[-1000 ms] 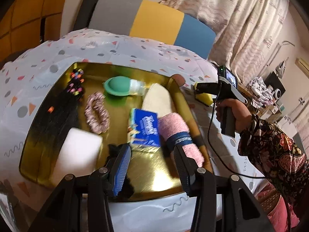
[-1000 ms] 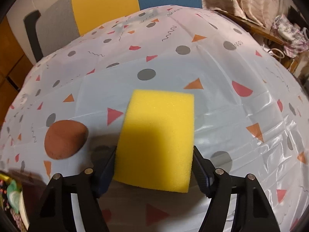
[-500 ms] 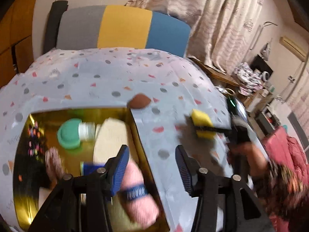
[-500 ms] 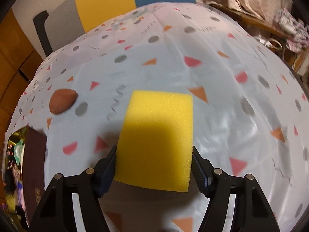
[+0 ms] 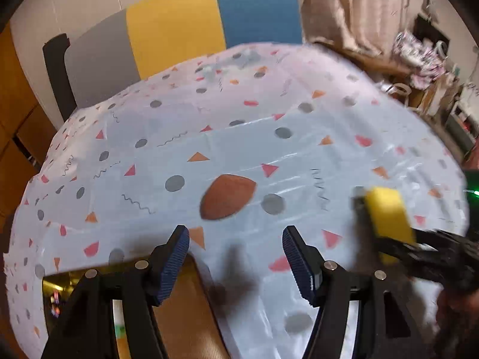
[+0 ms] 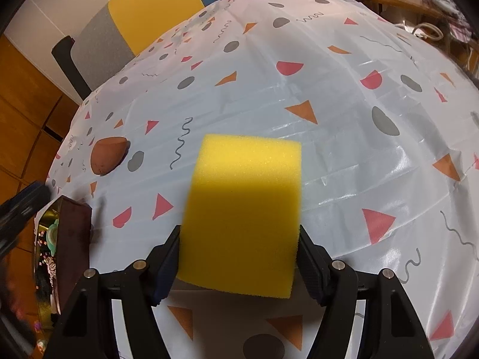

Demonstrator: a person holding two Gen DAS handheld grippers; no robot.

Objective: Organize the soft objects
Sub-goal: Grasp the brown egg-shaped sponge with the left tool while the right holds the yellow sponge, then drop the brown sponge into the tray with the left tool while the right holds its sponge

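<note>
My right gripper (image 6: 239,257) is shut on a yellow sponge (image 6: 242,209) and holds it above the patterned tablecloth; sponge and gripper also show at the right of the left wrist view (image 5: 389,218). A brown egg-shaped makeup sponge (image 5: 226,196) lies on the cloth just beyond my left gripper (image 5: 236,254), which is open and empty. The brown sponge also shows at the left of the right wrist view (image 6: 107,155). The gold tray (image 5: 54,281) with several soft items lies below the left gripper, mostly hidden.
The table wears a white cloth with coloured shapes (image 5: 269,125). A grey, yellow and blue chair back (image 5: 179,36) stands behind it. The tray's corner (image 6: 73,233) shows at the left of the right wrist view. Clutter sits at the far right (image 5: 425,48).
My left gripper has swung from over the tray toward the table's middle, and the brown sponge now lies just ahead of it. My right gripper still holds the yellow sponge and has shifted right.
</note>
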